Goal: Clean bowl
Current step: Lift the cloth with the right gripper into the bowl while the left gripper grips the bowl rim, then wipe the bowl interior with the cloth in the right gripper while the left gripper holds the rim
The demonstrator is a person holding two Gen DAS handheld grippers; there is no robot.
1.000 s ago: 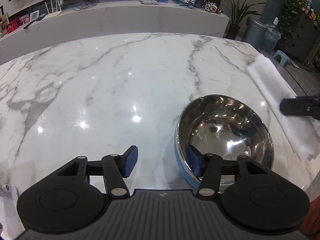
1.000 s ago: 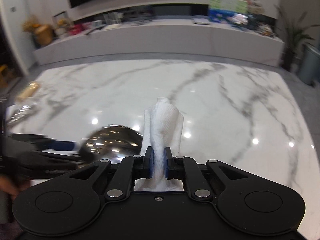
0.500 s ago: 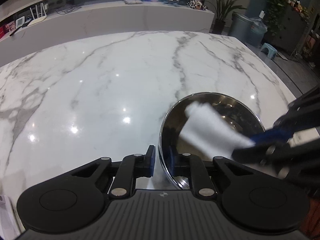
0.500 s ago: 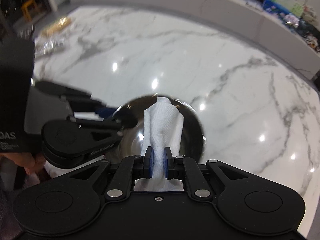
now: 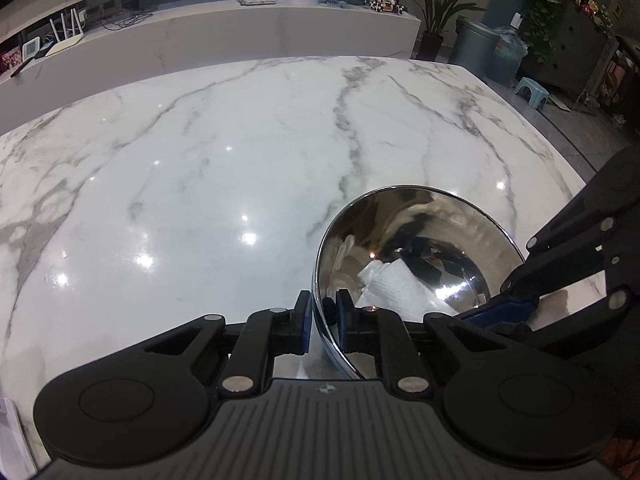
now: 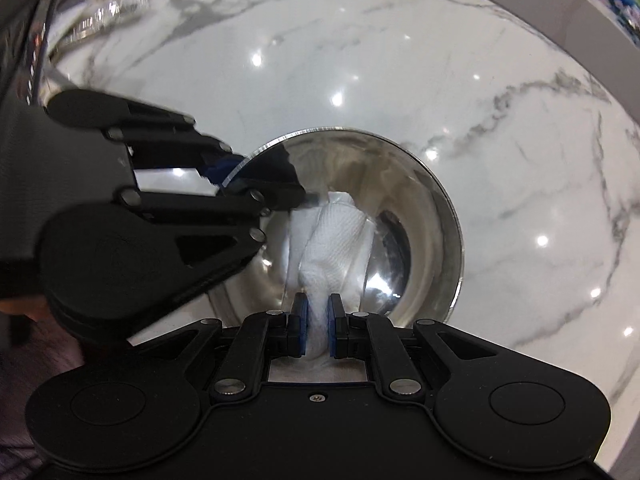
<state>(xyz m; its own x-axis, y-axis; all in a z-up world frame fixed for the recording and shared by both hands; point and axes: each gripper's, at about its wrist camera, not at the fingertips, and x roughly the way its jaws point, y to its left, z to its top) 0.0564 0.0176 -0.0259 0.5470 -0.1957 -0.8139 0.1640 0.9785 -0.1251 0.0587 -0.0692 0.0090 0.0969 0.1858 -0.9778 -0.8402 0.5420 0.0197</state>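
I have the bowl [image 5: 416, 264] pinned by its near rim: my left fingers [image 5: 322, 322] are closed on the steel edge, one pad outside the wall and one inside, so the bowl stands on the marble bench [image 5: 224, 168] tipped a little with its mouth opening away from that hand, toward twelve o'clock in the left wrist view. My right fingers [image 6: 317, 324] are clamped on the bunched paper towel [image 6: 334, 240], and the towel runs straight out from them toward twelve o'clock, its long axis lying along the line the fingers point, down into the hollow of the bowl. Its free end sits against the inner wall on the left-hand side, just beside the left inner pad at about ten o'clock from my right fingertips. Seen from the left wrist, the right fingers come in over the rim from about three o'clock and the towel lies at about one o'clock, close to the clamped edge. What the wipe turns on, I judge, is this: the unwiped bottom and far wall lie beyond the towel's tip, toward one and two o'clock in the right wrist view, so the right hand is the one to sweep while the left only holds steady. The risk is dragging the towel into my own left pad.
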